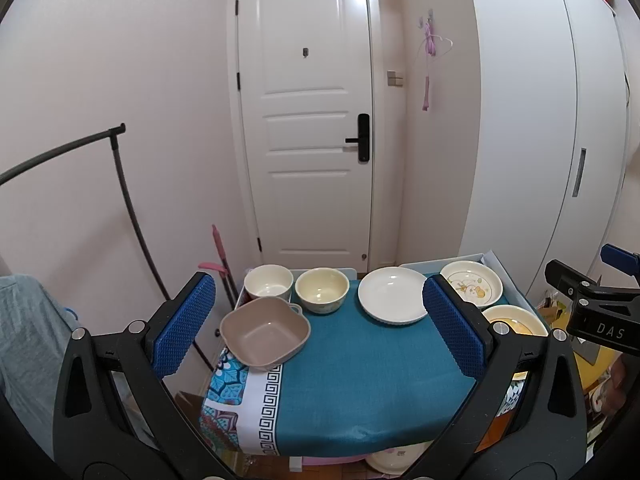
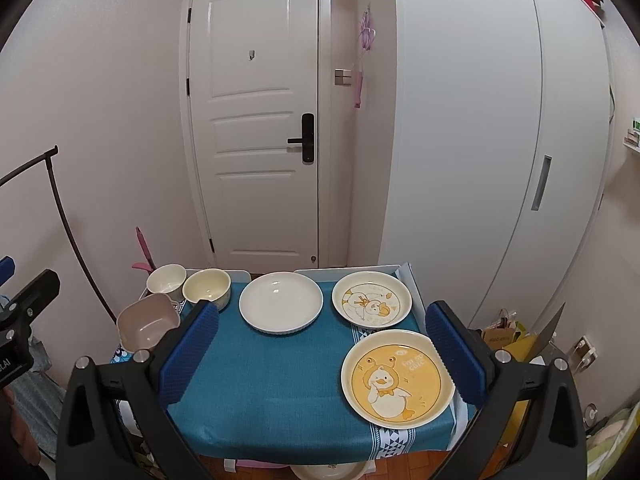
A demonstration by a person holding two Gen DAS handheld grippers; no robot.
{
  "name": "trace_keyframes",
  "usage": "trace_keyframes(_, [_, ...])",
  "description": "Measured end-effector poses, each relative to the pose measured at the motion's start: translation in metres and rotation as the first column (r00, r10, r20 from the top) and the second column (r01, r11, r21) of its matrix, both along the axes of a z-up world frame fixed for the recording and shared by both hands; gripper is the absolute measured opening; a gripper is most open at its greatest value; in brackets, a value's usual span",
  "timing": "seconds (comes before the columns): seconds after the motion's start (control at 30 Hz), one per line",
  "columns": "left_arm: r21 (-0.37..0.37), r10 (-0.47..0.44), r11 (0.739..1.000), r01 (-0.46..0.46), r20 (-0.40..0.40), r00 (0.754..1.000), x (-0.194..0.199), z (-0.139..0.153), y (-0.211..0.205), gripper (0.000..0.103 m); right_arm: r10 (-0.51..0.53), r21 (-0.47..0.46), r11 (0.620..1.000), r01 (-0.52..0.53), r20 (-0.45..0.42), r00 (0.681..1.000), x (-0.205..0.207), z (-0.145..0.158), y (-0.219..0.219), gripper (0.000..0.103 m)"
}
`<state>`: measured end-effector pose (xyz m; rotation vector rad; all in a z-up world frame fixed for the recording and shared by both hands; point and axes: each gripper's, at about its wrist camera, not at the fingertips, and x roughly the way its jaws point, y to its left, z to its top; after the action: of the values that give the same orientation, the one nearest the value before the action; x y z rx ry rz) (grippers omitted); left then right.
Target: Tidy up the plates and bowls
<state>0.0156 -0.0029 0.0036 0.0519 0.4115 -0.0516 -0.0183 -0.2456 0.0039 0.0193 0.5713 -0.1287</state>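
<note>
The square taupe plastic bowl overhangs the teal-clothed worktop at its nine o'clock edge; a nudge could tip it off. Both the left claw and right claw hover wide, empty.

Both views doorward over shared table

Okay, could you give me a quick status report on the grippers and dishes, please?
Left gripper open, right gripper open, both empty. Three bowls left, three plates right, on the teal cloth. Nothing blocking.
</note>
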Motion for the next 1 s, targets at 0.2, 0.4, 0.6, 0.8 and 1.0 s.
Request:
trace_keyframes(0.2, [-0.001, 0.005, 1.000, -0.005, -0.002, 1.000, 0.0019, -0.0012, 0.0001, 0.103, 0.009, 0.004, 1.000, -0.009, -0.003, 1.000, 0.0005, -0.0007, 0.0006, 0.103])
trace_keyframes(0.4, [0.000, 0.006, 1.000, -0.006, -0.003, 1.000, 0.0019, -0.0021, -0.0004, 0.103, 0.007, 0.006, 1.000, -0.007, -0.004, 1.000, 0.0020, -0.0008, 0.0001, 0.103])
trace_keyframes(0.6, [0.000, 0.005, 1.000, -0.005, -0.004, 1.000, 0.0025, -0.0021, 0.0002, 0.103, 0.008, 0.006, 1.000, -0.008, -0.007, 1.000, 0.0030, -0.0013, 0.0016, 0.103])
trace_keyframes(0.8, [0.000, 0.002, 1.000, -0.002, -0.011, 1.000, 0.0063, -0.0048, 0.0013, 0.103, 0.006, 0.008, 1.000, -0.006, -0.019, 1.000, 0.0051, -0.0039, 0.0041, 0.103])
trace_keyframes(1.0, [0.000, 0.004, 1.000, -0.004, -0.013, 1.000, 0.0068, -0.0053, 0.0011, 0.103, 0.006, 0.009, 1.000, -0.006, -0.019, 1.000, 0.0054, -0.0035, 0.0040, 0.103])
